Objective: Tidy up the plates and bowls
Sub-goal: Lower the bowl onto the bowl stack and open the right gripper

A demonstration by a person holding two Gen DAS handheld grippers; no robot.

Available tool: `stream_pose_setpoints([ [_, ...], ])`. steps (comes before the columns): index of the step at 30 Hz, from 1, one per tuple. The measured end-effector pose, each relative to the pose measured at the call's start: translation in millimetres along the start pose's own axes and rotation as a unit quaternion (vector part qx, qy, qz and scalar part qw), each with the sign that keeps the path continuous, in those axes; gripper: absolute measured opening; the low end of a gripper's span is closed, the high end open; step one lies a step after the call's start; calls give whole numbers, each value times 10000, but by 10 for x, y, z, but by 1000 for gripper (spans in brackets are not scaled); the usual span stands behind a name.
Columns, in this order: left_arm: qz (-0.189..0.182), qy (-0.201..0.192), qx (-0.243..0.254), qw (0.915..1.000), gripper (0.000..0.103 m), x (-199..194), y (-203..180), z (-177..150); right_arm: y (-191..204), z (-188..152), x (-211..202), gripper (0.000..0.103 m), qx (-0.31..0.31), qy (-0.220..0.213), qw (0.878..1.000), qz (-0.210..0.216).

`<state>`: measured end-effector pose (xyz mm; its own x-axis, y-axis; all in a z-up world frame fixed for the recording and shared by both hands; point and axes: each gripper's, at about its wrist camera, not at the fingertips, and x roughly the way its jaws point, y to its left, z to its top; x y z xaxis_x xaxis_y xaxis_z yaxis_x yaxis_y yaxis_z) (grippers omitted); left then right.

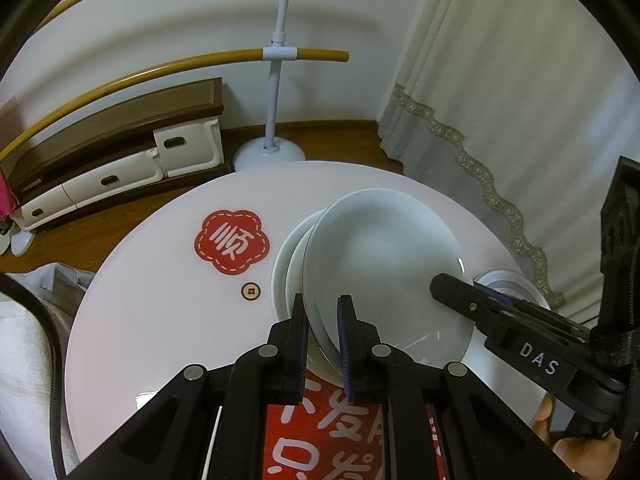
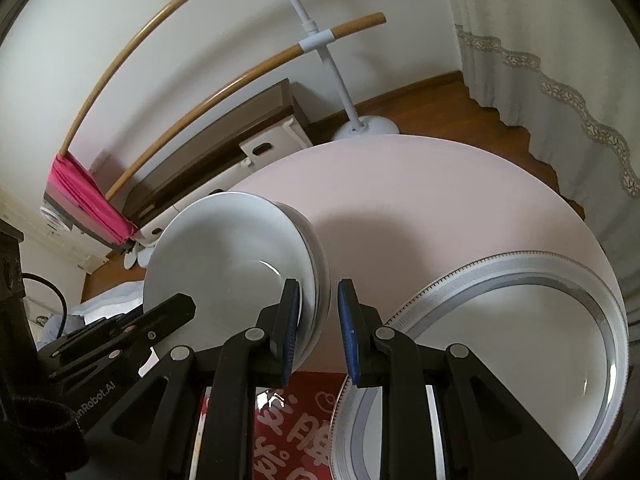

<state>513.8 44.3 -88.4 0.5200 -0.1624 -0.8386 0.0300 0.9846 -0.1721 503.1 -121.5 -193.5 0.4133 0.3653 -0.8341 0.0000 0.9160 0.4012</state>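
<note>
Surface (image 1: 160,320): round, pale pink-white top, bearing a red flower-shaped sticker (image 1: 231,241) with a white character and a small round brass-coloured fitting (image 1: 251,291) just below it. Lying on it: a stack of plain white plates (image 1: 288,276), its topmost plate (image 1: 384,264) tilted up off the others; a large plate with a grey patterned rim (image 2: 532,320) near the right edge, apart from the stack; a red sheet printed with white characters (image 1: 320,432) at the near edge, partly under the stack. Wooden floor (image 1: 120,220) shows beyond the far rim.
</note>
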Motion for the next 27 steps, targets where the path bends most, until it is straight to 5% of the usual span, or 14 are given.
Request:
stream_pose_setpoints([
  [12, -77, 35, 0, 10000, 15, -70, -2, 5, -65, 33, 69, 18, 28, 33, 9998, 181],
  [20, -72, -32, -124, 9999, 33, -162, 109, -34, -20, 11, 65, 18, -15, -1, 9999, 133],
  [27, -33, 23, -240, 9997, 36, -142, 180, -78, 24, -4, 47, 20, -7, -32, 10000, 45],
])
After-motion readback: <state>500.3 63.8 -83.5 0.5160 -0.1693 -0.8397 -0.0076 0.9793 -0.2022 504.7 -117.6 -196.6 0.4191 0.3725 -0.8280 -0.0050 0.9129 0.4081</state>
